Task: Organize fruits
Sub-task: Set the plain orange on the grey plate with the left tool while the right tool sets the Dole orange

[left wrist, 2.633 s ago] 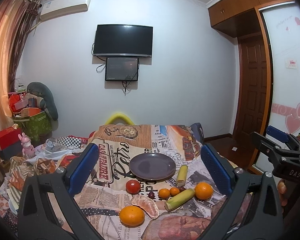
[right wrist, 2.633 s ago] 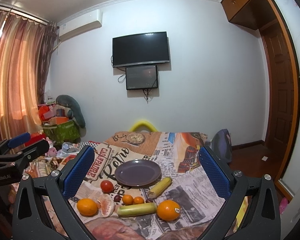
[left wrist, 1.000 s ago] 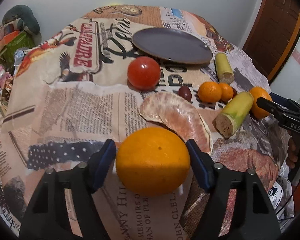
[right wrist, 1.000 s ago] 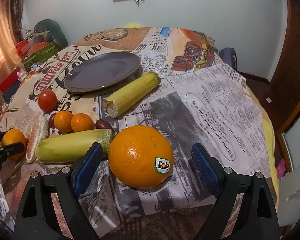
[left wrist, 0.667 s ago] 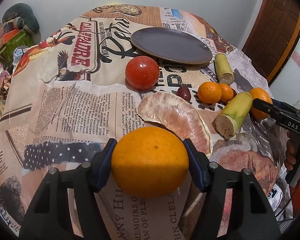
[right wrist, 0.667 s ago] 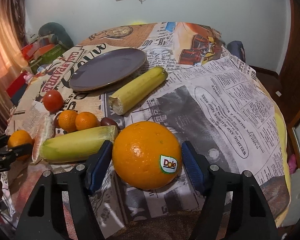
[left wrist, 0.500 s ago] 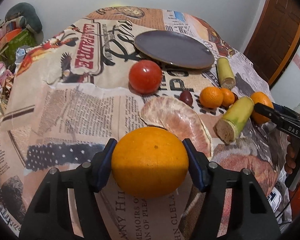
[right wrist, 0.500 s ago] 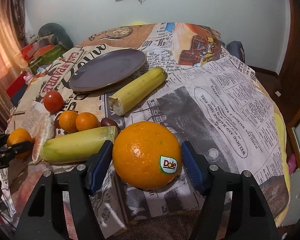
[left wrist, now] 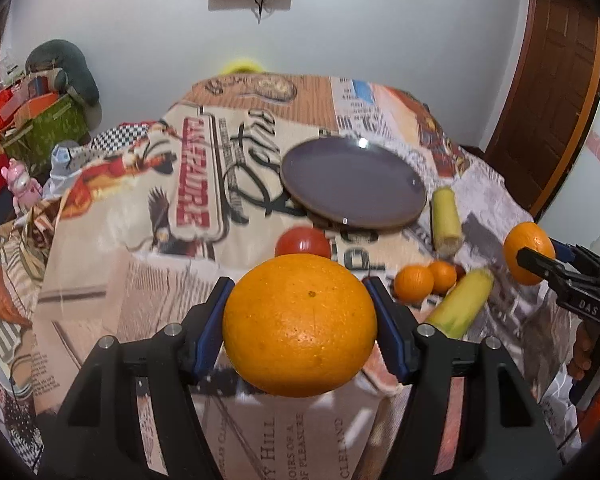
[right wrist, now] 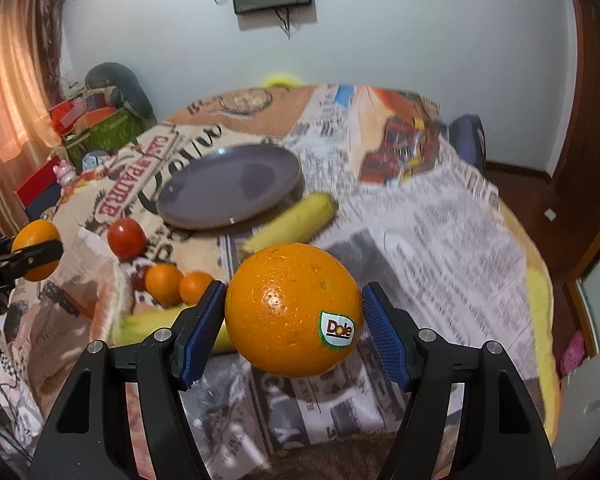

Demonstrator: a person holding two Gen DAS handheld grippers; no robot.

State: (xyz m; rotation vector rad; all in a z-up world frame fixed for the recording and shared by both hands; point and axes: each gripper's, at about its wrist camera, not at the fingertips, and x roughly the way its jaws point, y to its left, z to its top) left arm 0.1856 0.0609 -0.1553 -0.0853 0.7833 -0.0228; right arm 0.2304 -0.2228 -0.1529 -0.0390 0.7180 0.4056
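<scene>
Below, I see a round table under a newspaper-print cloth (left wrist: 112, 300) by a white wall; my left gripper (left wrist: 300, 316) clamps a plain orange (left wrist: 300, 326), my right gripper (right wrist: 294, 312) a Dole-stickered orange (right wrist: 294, 310), both lifted clear.

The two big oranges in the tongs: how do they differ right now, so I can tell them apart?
The round orange in the right tongs carries a white Dole sticker on its lower right side; the round orange in the left tongs shows bare peel with a small dark speck. In its own wrist view the left one looks a little wider and flatter, the right one rounder. Both are plain orange, similar in size, clamped between blue pads and lifted clear of the newspaper-print tablecloth.
</scene>
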